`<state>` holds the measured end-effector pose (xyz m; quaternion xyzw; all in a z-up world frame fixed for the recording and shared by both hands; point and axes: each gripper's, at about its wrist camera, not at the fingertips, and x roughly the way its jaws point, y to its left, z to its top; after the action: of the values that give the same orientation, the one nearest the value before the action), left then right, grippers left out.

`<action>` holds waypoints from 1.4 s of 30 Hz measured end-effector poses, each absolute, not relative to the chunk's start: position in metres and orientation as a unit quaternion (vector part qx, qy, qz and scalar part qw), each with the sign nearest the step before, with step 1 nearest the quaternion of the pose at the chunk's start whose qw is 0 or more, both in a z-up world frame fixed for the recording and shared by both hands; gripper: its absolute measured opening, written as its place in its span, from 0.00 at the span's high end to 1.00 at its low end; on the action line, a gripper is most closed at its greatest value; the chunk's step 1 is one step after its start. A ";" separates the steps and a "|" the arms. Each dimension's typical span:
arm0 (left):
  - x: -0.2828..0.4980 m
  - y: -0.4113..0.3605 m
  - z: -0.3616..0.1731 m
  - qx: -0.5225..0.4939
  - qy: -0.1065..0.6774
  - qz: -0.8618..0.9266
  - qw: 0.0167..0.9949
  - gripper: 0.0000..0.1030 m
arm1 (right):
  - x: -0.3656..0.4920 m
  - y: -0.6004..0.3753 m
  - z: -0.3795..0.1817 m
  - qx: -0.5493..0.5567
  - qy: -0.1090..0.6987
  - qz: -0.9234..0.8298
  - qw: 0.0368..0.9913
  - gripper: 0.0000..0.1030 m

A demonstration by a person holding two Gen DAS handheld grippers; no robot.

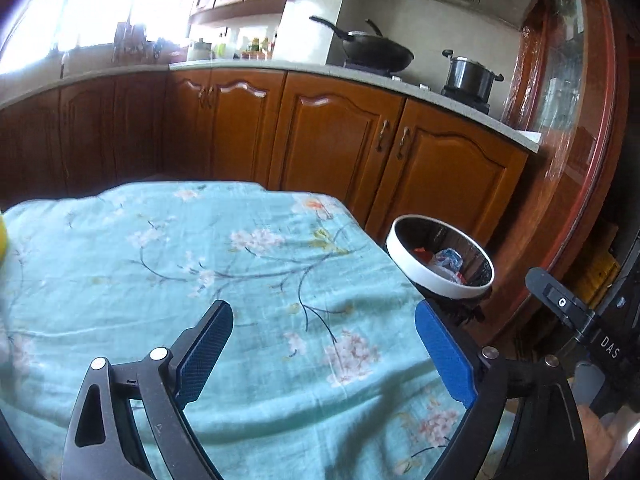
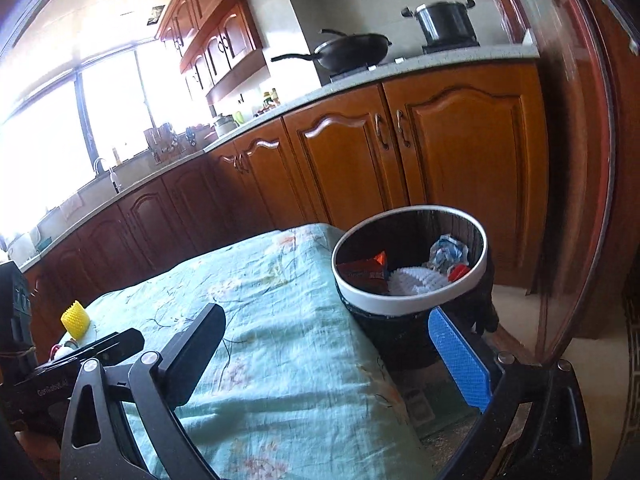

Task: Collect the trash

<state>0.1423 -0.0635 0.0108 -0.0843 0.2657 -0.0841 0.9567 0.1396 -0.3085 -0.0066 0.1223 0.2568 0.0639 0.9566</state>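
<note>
A bin with a white rim stands off the right edge of the table. Inside lie a red-orange wrapper, a white foam net and crumpled bluish plastic. The left wrist view shows the same bin beyond my left gripper, which is open over the teal floral tablecloth with nothing between its fingers. My right gripper is open and empty too, its blue pad just in front of the bin. A yellow foam net stands at the table's far left corner.
Brown kitchen cabinets run behind the table, with a wok and a pot on the counter. A glass-panelled door frame rises at the right. The left gripper's black body lies low at the left of the right wrist view.
</note>
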 end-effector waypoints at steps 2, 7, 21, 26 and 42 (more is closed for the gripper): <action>0.124 -0.063 0.017 -0.063 0.225 -0.057 0.971 0.01 | 0.127 -0.300 0.006 0.096 0.213 0.052 0.971 0.00; 0.085 -0.069 0.016 -0.018 0.179 -0.019 0.984 0.01 | 0.116 -0.284 0.003 0.052 0.173 0.045 0.983 0.00; 0.061 -0.070 -0.006 -0.020 0.182 -0.001 0.983 0.01 | 0.091 -0.261 -0.007 0.044 0.164 0.069 0.983 0.00; 0.060 -0.067 -0.004 -0.026 0.178 -0.001 0.984 0.01 | 0.089 -0.261 -0.009 0.046 0.168 0.064 0.983 0.00; 0.057 -0.058 -0.003 -0.032 0.177 -0.007 0.984 0.01 | 0.087 -0.257 -0.011 0.040 0.178 0.062 0.981 0.00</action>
<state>0.0570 -0.0576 -0.0030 -0.0320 0.1770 -0.0070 0.9837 0.0866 -0.2569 -0.0107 0.0404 0.1782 0.0620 0.9812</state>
